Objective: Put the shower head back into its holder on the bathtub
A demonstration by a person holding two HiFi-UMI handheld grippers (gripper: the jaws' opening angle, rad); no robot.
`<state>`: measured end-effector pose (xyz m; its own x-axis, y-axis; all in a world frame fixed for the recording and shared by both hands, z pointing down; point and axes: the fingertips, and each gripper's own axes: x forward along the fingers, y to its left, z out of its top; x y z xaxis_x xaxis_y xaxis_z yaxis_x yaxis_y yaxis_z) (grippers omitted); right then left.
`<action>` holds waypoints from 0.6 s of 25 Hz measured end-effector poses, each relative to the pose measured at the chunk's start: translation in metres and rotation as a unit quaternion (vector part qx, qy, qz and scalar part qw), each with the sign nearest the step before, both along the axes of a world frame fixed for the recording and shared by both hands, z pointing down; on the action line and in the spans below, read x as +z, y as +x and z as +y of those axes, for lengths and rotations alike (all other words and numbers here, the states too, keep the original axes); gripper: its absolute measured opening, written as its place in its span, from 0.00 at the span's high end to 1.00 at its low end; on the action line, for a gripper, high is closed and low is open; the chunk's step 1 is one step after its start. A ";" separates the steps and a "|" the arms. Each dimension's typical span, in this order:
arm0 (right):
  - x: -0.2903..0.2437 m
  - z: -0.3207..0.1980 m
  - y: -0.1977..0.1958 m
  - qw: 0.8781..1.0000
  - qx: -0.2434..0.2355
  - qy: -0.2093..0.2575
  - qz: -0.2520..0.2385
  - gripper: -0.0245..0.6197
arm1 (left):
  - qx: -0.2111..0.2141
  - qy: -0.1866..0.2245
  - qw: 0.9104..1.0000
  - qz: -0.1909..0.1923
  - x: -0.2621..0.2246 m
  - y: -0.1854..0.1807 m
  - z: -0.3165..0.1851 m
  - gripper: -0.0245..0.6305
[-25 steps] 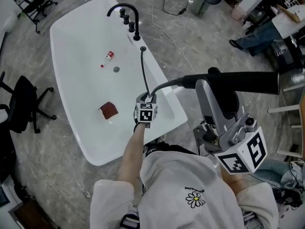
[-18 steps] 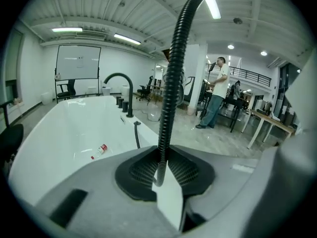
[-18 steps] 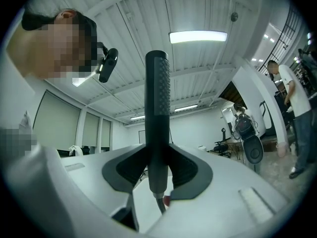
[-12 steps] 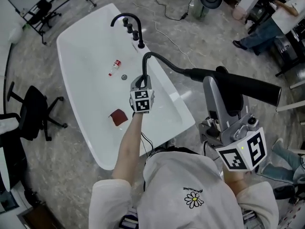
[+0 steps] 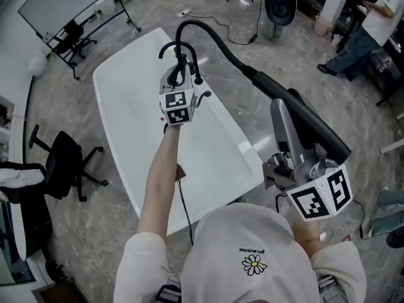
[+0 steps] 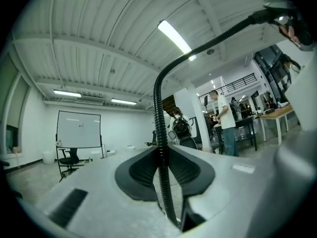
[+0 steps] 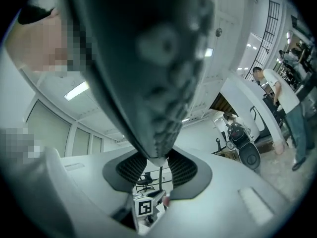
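Observation:
My left gripper [image 5: 180,81] is raised over the white bathtub [image 5: 136,137], and its jaws have just closed on the black ribbed hose [image 5: 208,33]. In the left gripper view the hose [image 6: 159,133] runs up between the pads of that gripper [image 6: 161,170]. From there it arches high and right to the black shower head [image 5: 315,131], which my right gripper [image 5: 287,122] is shut on. The shower head [image 7: 148,73] fills the right gripper view above the gripper [image 7: 158,167]. The black faucet [image 5: 169,47] is partly hidden behind my left gripper. I cannot make out the holder.
A red object [image 5: 180,171] lies in the tub, half hidden by my left arm. A black office chair [image 5: 63,169] stands left of the tub, and a whiteboard [image 5: 63,2] beyond it. A person [image 5: 369,24] stands at the far right, and cables cross the floor behind the tub.
My left gripper has risen from the tub rim with the hose, pulling it into a tall arch. The shower head has tilted steeper in the right gripper, which stayed nearly in place.

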<state>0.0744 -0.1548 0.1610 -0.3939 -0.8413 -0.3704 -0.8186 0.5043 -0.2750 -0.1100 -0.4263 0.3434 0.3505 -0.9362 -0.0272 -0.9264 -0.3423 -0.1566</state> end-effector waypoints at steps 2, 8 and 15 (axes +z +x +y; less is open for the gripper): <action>-0.002 -0.002 0.005 1.000 0.009 0.007 -0.008 0.75 | 0.005 0.032 0.999 0.001 -0.031 0.004 -0.012 0.86; 0.009 -0.011 0.009 0.999 0.035 0.001 -0.009 0.75 | 0.034 0.090 0.995 0.007 -0.085 0.027 -0.044 0.86; 0.027 -0.038 0.029 0.997 0.079 -0.025 0.009 0.75 | 0.055 0.072 0.996 0.024 -0.046 0.064 -0.086 0.86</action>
<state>0.1037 -0.1923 0.1883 -0.2605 -0.9104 -0.3215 -0.8918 0.3545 -0.2812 -0.0464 -0.5123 0.2972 0.4454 -0.8776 -0.1774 -0.8924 -0.4192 -0.1670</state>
